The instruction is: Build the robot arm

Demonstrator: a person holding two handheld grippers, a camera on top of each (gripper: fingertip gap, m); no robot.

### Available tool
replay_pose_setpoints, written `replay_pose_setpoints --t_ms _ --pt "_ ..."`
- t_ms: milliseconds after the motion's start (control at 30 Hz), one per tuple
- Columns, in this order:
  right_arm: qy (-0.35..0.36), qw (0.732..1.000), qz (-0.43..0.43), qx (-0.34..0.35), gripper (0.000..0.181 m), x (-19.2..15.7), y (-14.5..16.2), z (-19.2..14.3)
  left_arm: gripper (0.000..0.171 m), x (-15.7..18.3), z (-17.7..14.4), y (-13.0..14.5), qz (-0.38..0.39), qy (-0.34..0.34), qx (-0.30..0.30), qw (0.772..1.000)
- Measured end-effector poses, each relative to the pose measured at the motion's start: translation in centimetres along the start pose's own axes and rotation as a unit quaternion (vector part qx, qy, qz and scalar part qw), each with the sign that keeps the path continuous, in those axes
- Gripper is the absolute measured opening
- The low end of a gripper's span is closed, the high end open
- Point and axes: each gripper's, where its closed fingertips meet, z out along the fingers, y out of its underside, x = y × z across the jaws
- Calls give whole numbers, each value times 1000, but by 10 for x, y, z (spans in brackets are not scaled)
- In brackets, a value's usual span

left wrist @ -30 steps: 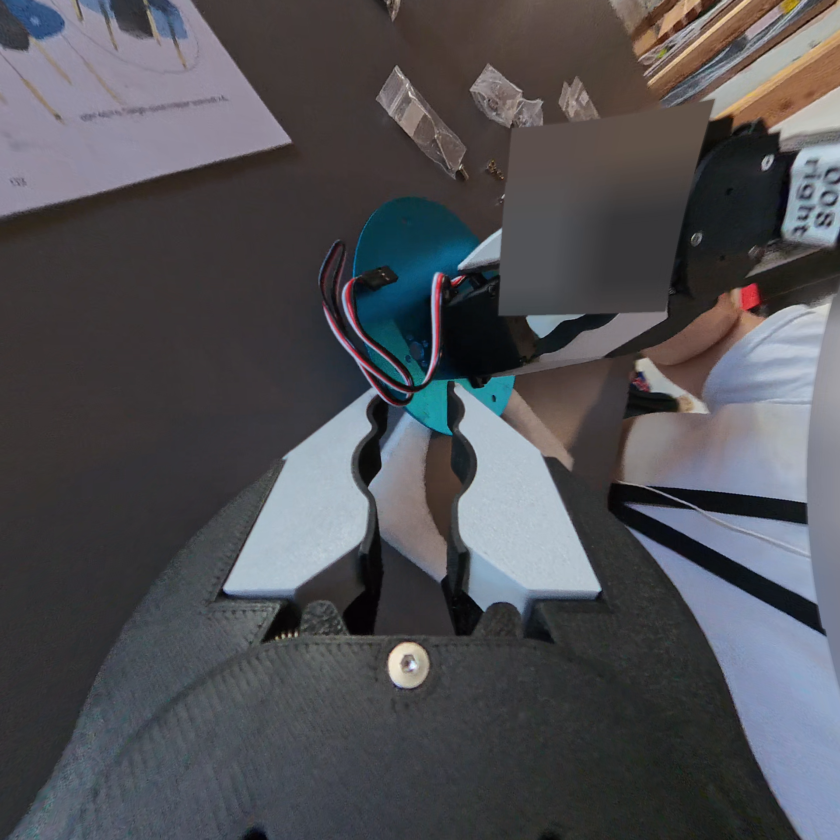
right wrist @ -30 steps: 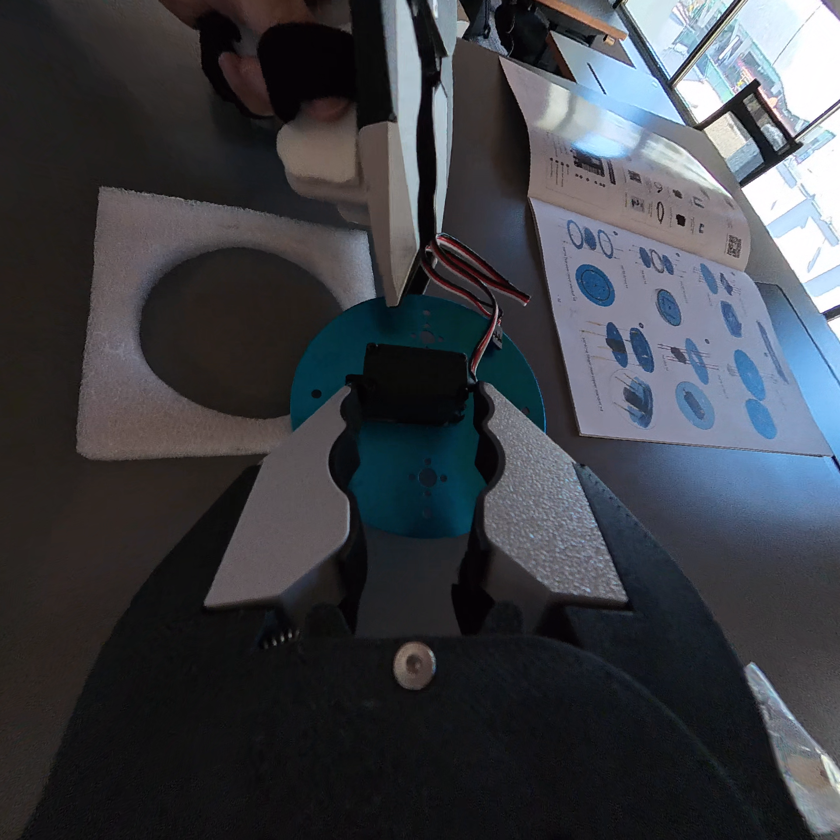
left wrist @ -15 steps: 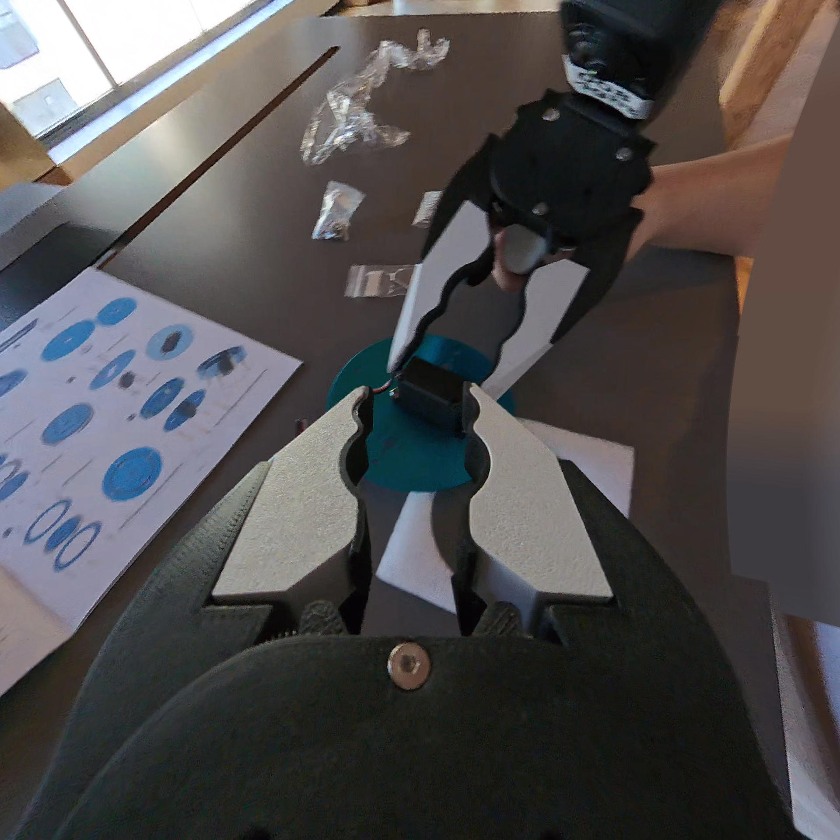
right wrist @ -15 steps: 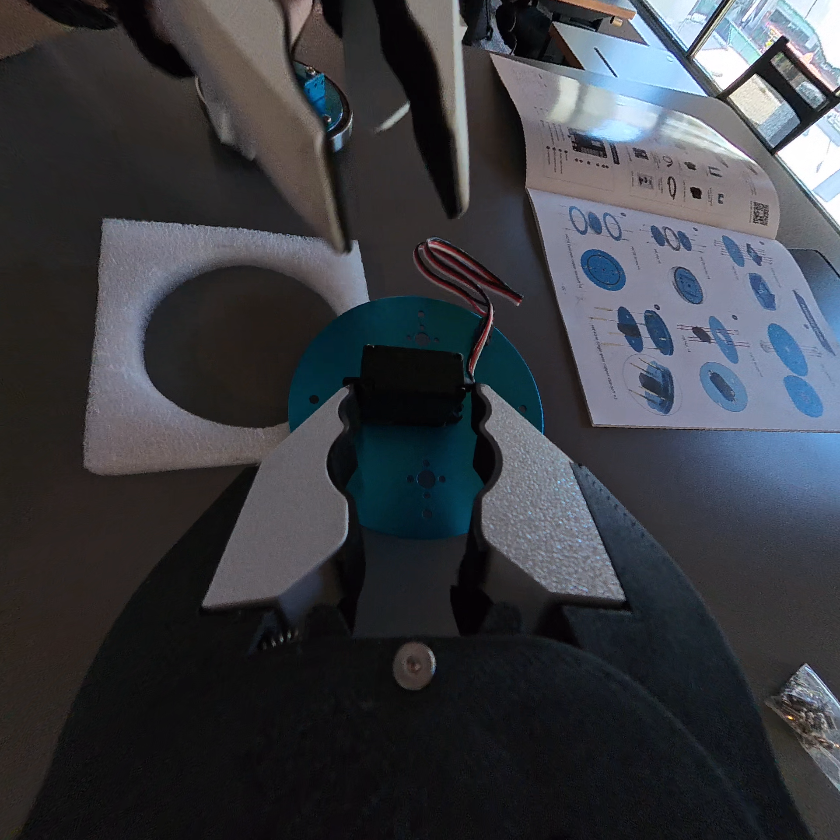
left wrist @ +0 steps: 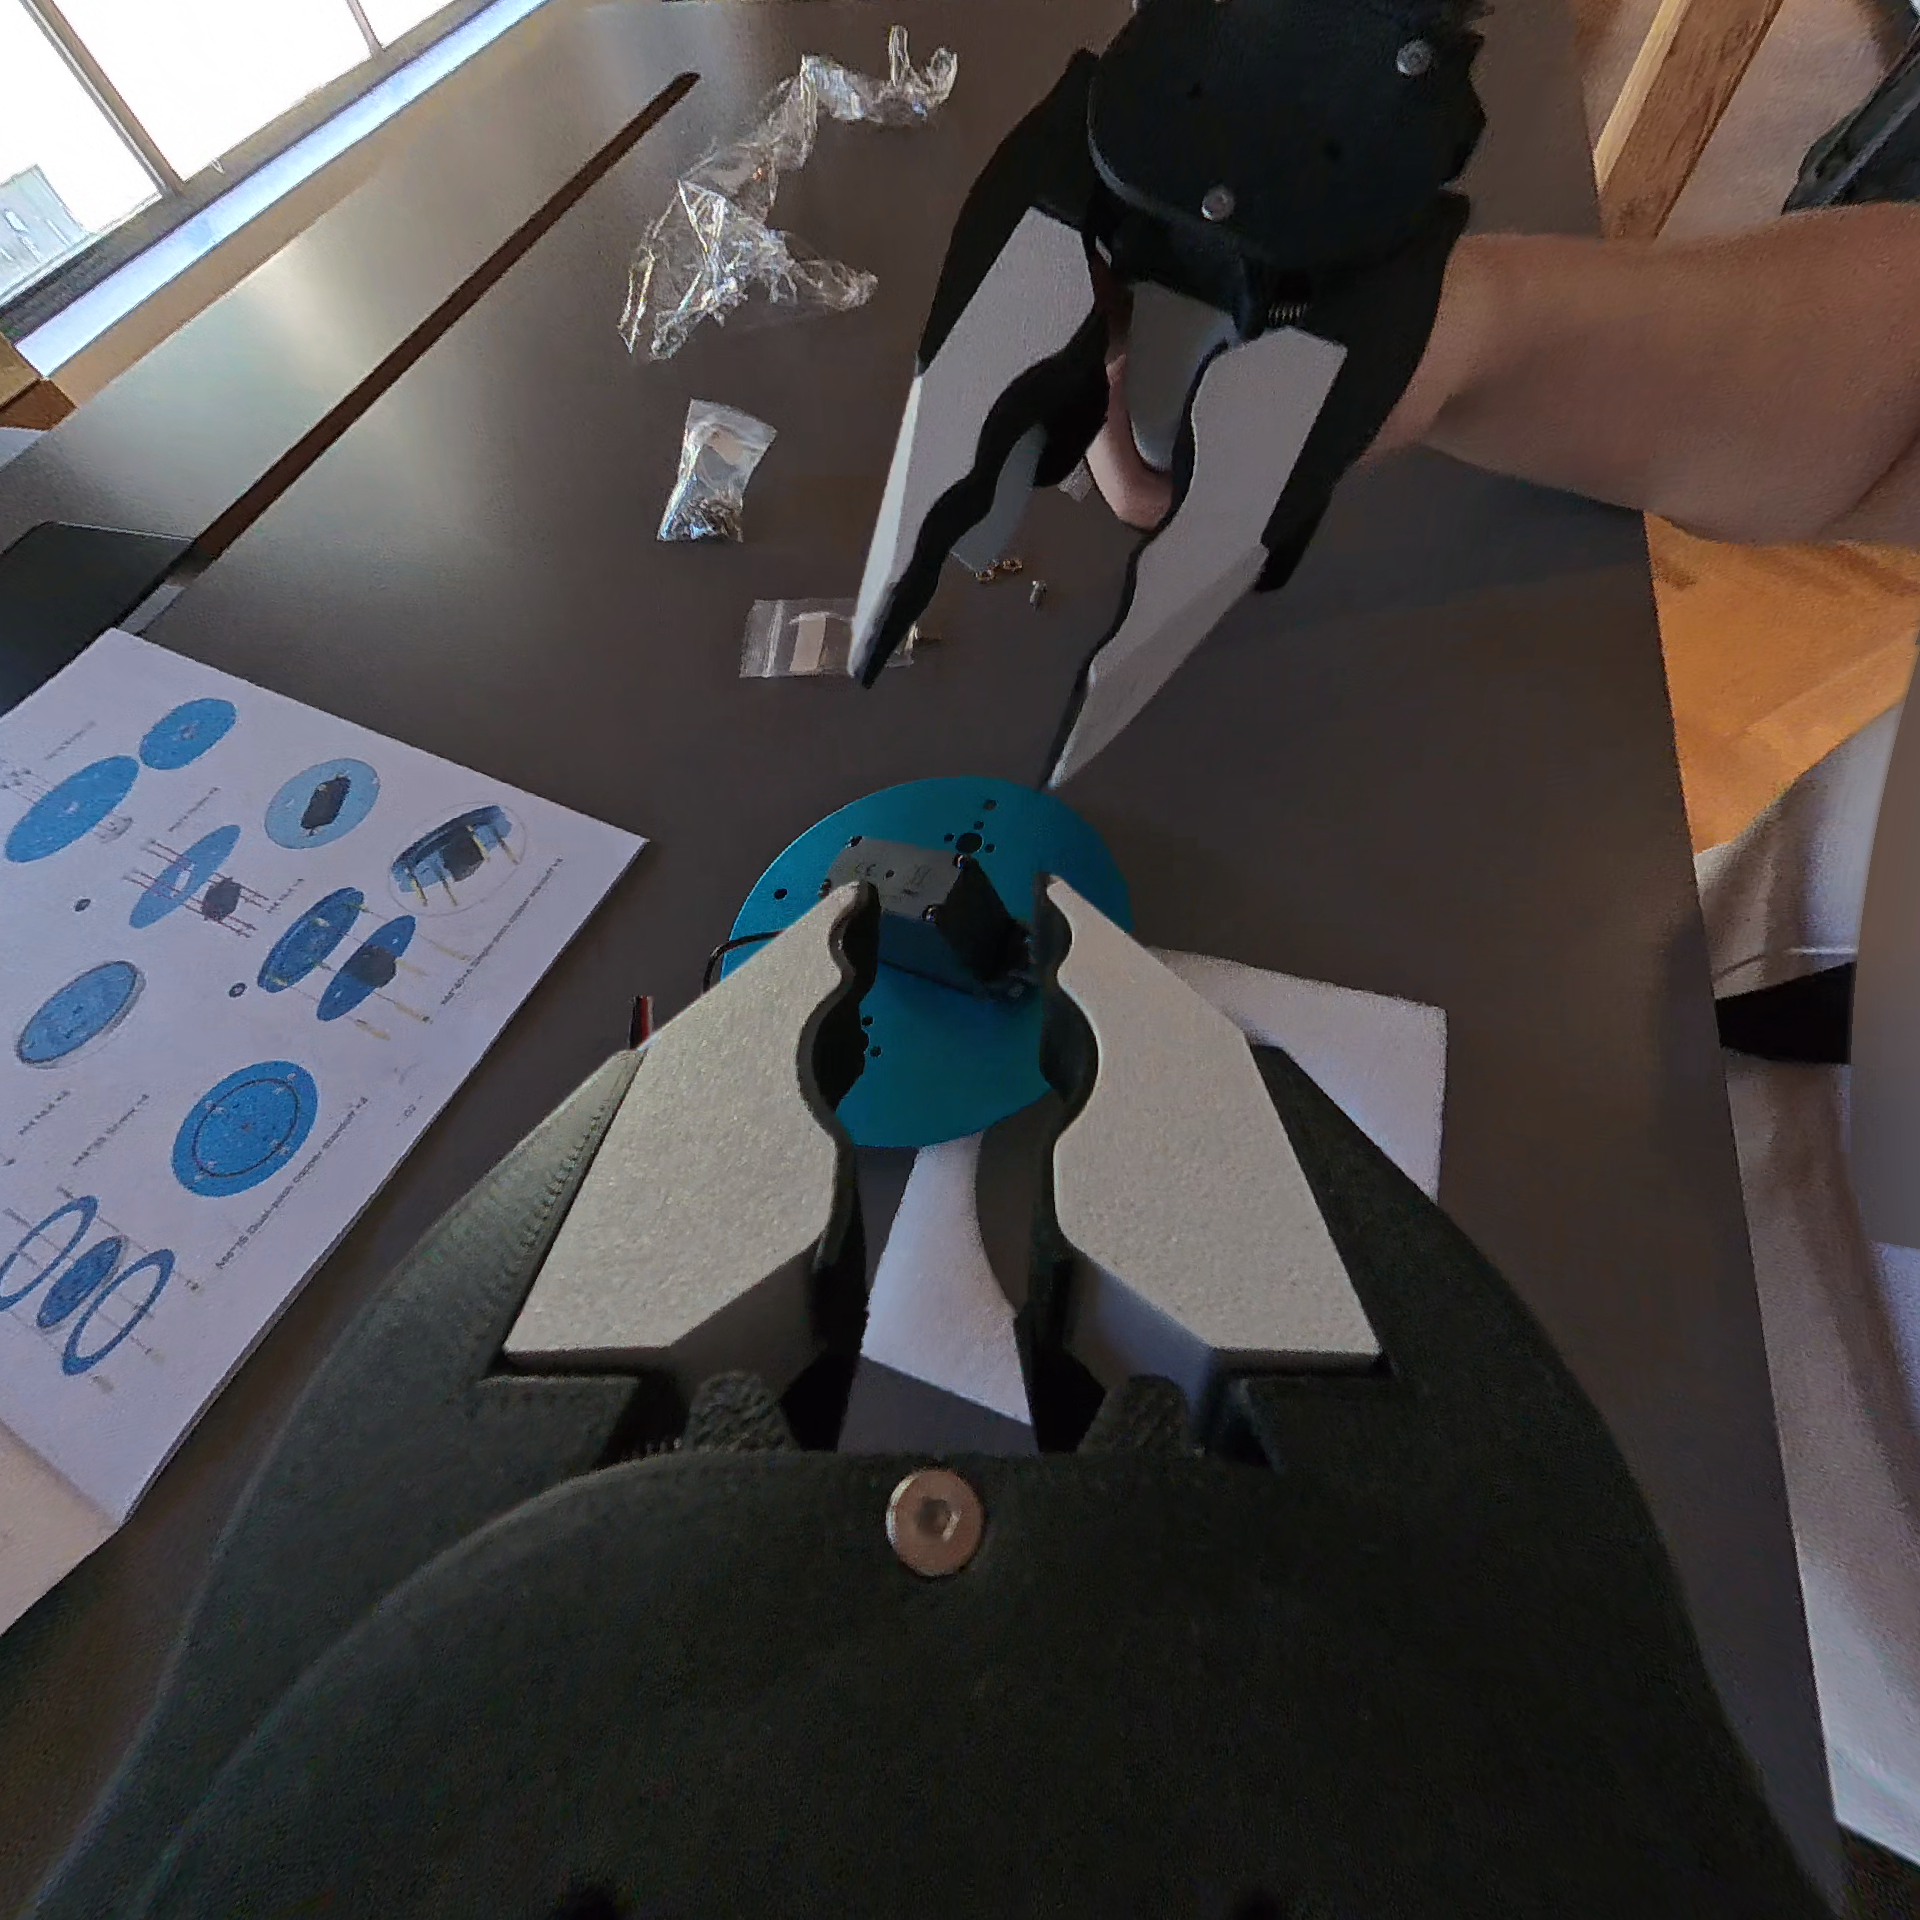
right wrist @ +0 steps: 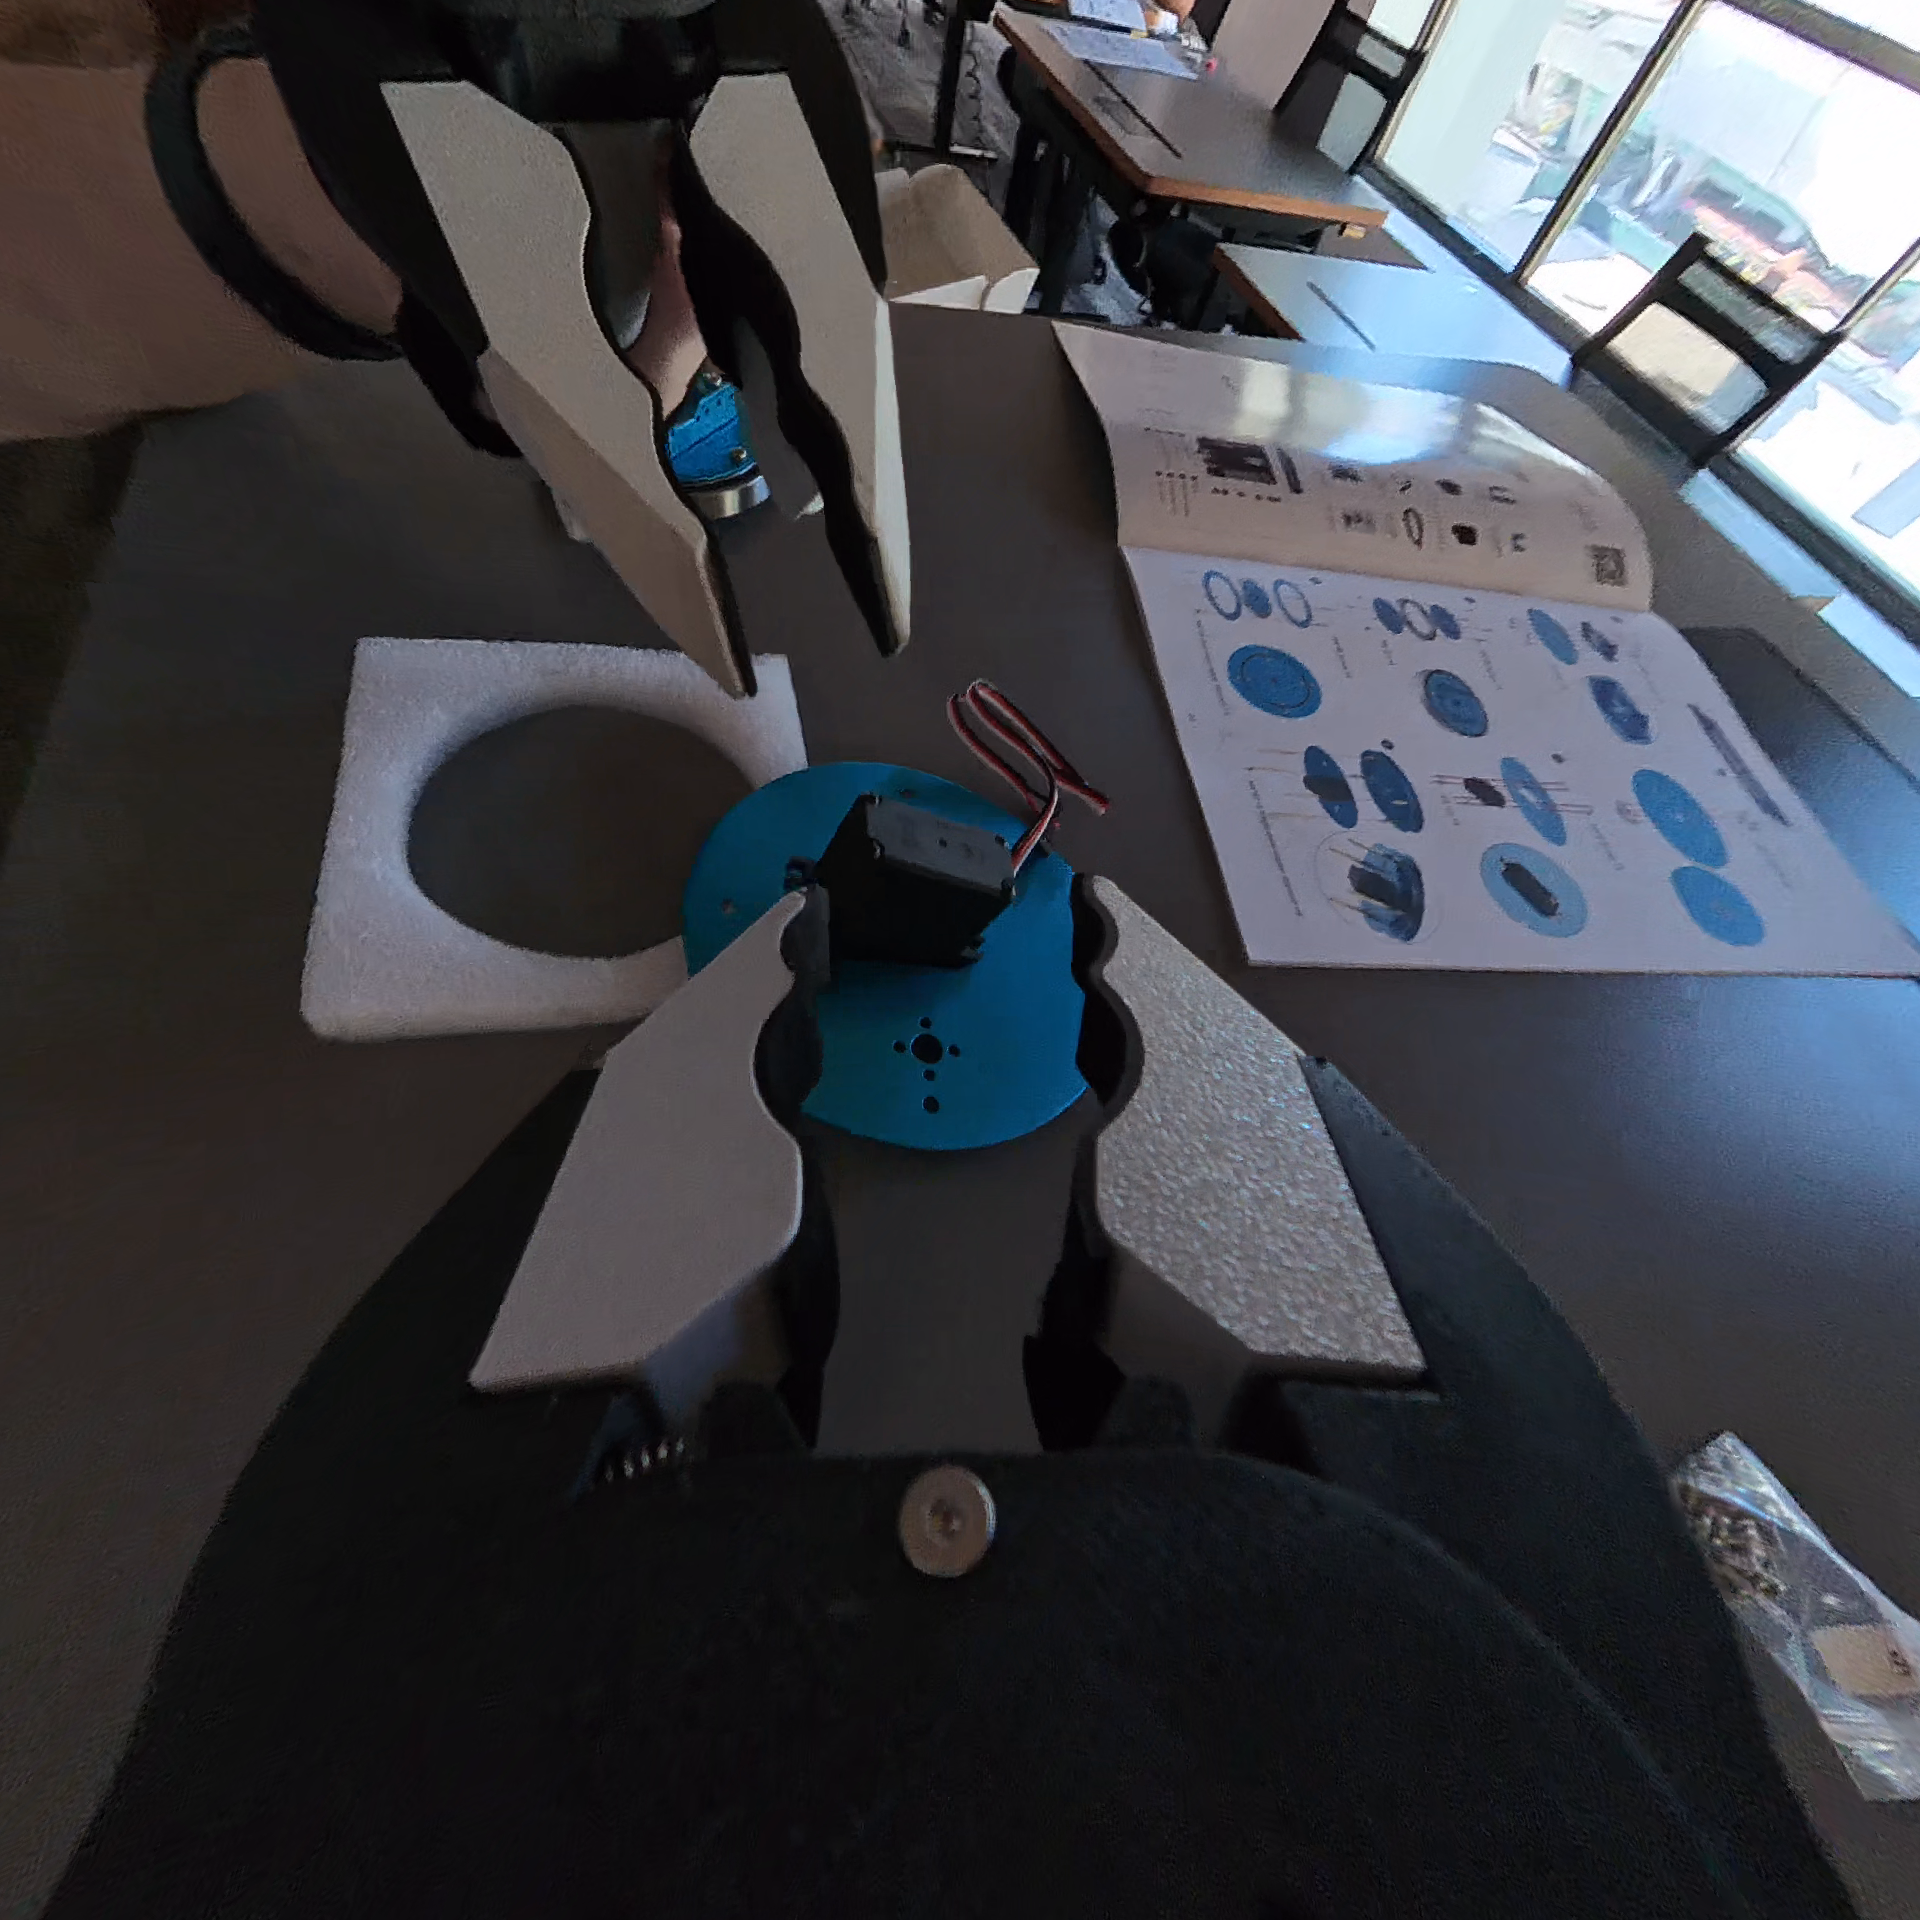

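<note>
While the left gripper (left wrist: 951,909) hangs spread and empty, the black servo (left wrist: 961,925) sits tilted on the blue disc (left wrist: 925,1060) straight ahead of its tips. Seen from the right gripper (right wrist: 940,914), likewise released, the servo lies just ahead, leftward.

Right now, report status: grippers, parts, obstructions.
Left gripper and right gripper open, empty. Black servo tilted on blue disc, between both. White foam frame beside disc.

A black servo motor (right wrist: 914,883) with red-white-black lead sits tilted, apparently loose, on a blue round plate (right wrist: 935,1039) mid-table.
</note>
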Motion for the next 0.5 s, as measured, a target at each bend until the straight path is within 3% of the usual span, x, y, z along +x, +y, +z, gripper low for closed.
replay_pose_setpoints --t_ms 167,233,500 --pt "-29 999 41 15 32 11 -2 -1 27 -6 -1 -4 27 -2 -25 999" --pt "-50 997 66 12 28 14 -2 5 33 -3 4 -7 16 31 -40 999" --pt "-140 986 71 -55 44 -21 41 0 37 -8 25 0 29 103 -108 988"
